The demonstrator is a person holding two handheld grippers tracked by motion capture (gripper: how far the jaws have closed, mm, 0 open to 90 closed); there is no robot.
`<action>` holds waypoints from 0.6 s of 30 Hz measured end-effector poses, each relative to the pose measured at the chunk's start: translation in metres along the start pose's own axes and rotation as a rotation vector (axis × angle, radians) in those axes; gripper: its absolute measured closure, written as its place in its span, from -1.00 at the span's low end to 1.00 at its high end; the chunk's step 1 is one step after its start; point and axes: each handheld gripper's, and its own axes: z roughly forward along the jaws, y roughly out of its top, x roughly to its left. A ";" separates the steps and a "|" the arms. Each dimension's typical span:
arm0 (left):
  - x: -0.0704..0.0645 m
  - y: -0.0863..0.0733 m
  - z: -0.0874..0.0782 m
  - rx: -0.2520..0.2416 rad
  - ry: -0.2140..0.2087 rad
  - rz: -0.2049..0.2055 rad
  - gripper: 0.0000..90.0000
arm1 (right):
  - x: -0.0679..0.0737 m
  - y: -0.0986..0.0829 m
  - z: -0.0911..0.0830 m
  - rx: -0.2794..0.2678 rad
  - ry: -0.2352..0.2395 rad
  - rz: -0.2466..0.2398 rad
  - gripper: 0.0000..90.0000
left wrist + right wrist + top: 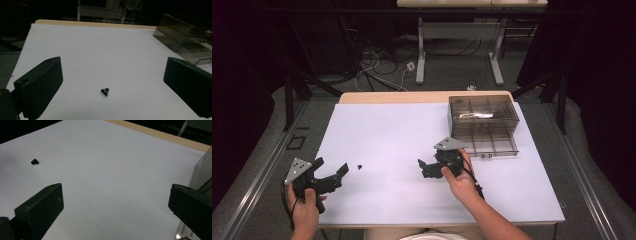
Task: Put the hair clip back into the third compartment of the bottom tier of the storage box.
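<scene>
Left gripper view is showing the little black part (105, 91) lying on the white worktop (100, 50), between the wide-open jaws of the left hand-held gripper (110, 85), which is holding nothing. In the high view the part is sitting just past that gripper's tips, at about 2 o'clock from it. To grab it well, I think it should be going down slowly, keeping the part in the middle, then squeezing gently. The right hand-held gripper (428, 167) is open and empty too.
</scene>
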 end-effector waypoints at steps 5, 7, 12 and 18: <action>0.001 0.000 0.000 0.001 0.004 -0.003 -0.95 | 0.011 0.005 0.012 0.013 0.023 -0.018 -1.00; 0.001 0.000 -0.001 0.000 0.006 -0.009 -0.95 | 0.015 0.007 0.016 0.010 0.033 -0.025 -1.00; 0.002 0.000 -0.002 -0.001 0.007 -0.012 -0.95 | 0.024 0.013 0.024 -0.009 0.055 -0.026 -0.98; 0.005 0.000 -0.004 -0.007 0.017 -0.026 -0.94 | 0.033 0.021 0.036 -0.011 0.082 -0.026 -0.97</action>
